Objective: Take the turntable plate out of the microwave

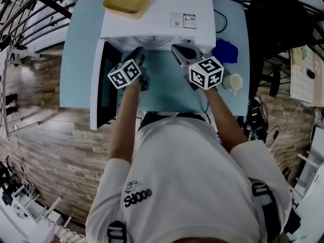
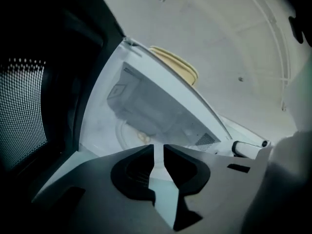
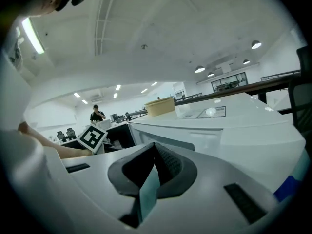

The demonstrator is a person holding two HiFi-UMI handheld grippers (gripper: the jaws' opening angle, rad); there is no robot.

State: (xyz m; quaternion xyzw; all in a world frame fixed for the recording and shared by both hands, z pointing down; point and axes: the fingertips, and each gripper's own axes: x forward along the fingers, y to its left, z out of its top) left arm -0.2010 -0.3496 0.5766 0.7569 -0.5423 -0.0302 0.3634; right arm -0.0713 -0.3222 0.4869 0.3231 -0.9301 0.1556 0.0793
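A white microwave (image 1: pixel 152 19) stands on the light blue table (image 1: pixel 167 92), its door (image 1: pixel 101 85) swung open to the left. In the left gripper view the pale turntable plate (image 2: pixel 127 132) lies on the cavity floor, beyond the jaws. My left gripper (image 1: pixel 139 52) (image 2: pixel 158 149) sits just in front of the opening, open by a narrow gap, with nothing between its jaws. My right gripper (image 1: pixel 178 49) (image 3: pixel 155 146) is beside it at the right, shut and empty, facing the microwave's front (image 3: pixel 219 130).
A yellow tray (image 1: pixel 126 1) (image 2: pixel 178 65) rests on top of the microwave. A blue cloth (image 1: pixel 225 49) and a white cup (image 1: pixel 234 82) are on the table to the right. The open door stands at my left arm's side.
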